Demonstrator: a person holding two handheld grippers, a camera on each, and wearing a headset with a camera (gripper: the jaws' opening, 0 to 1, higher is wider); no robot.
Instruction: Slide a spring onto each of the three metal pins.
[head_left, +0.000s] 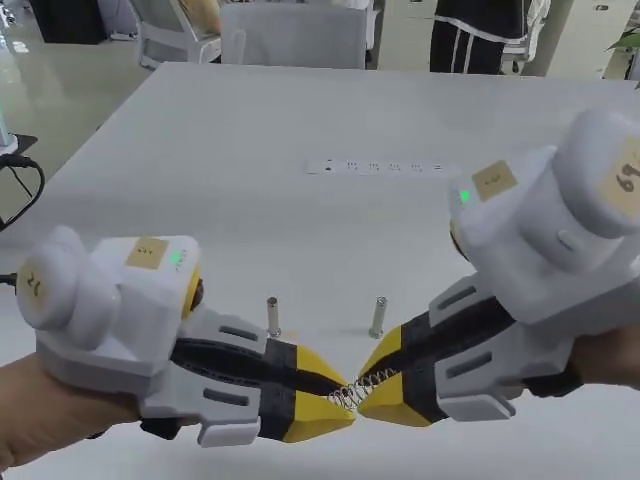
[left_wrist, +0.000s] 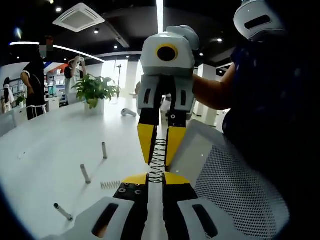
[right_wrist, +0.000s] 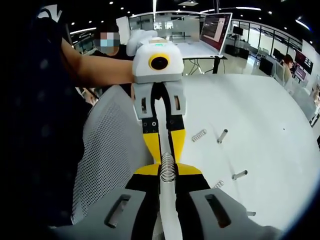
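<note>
The left claw (left_wrist: 156, 178) and right claw (right_wrist: 168, 170) meet tip to tip just above the surface (head_left: 300, 230). Each has its jaws nearly together, pinched on one end of a spring (head_left: 358, 388) that spans the small gap between them. Each claw body carries a tan sticker, its writing too blurred to read. Just beyond the tips stand two upright pins (head_left: 273, 315) (head_left: 378, 316). A third pin (left_wrist: 63, 212) and a loose spring (left_wrist: 111, 184) sit nearby. A power strip (head_left: 380, 167) lies farther back.
</note>
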